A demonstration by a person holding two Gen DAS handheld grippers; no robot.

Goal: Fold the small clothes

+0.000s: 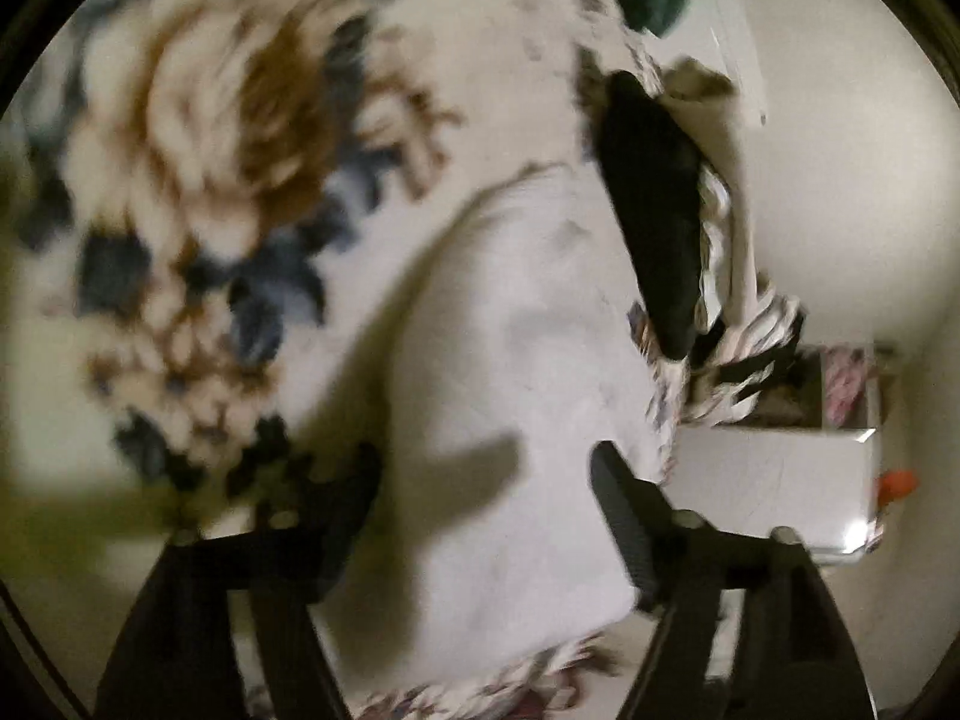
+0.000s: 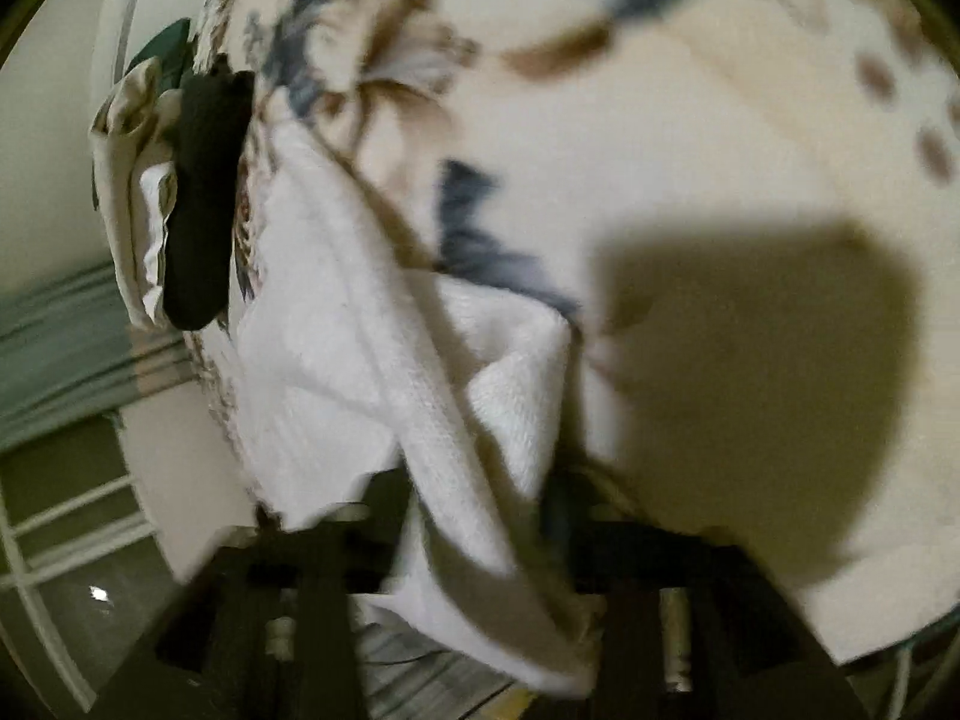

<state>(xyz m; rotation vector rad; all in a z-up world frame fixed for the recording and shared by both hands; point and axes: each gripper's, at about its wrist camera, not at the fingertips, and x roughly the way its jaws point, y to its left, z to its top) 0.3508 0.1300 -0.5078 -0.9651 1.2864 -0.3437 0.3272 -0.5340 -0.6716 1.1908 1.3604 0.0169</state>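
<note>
Left wrist view: white cloth (image 1: 516, 420) on floral blanket (image 1: 198, 180), long axis running from between the spread left gripper (image 1: 480, 480) fingers up-right toward a black garment (image 1: 654, 210).
Right wrist view: right gripper (image 2: 480, 516) fingers pinch the white cloth (image 2: 336, 360), bunched, extending up-left

The left tongs (image 1: 486, 492) are wide open. One black finger (image 1: 624, 516) sits on the right and the other on the left, with a big gap between them. The right tongs (image 2: 480, 516) look closed on white cloth (image 2: 372, 360), which comes out between the two black fingers. Both pictures are blurry.
</note>
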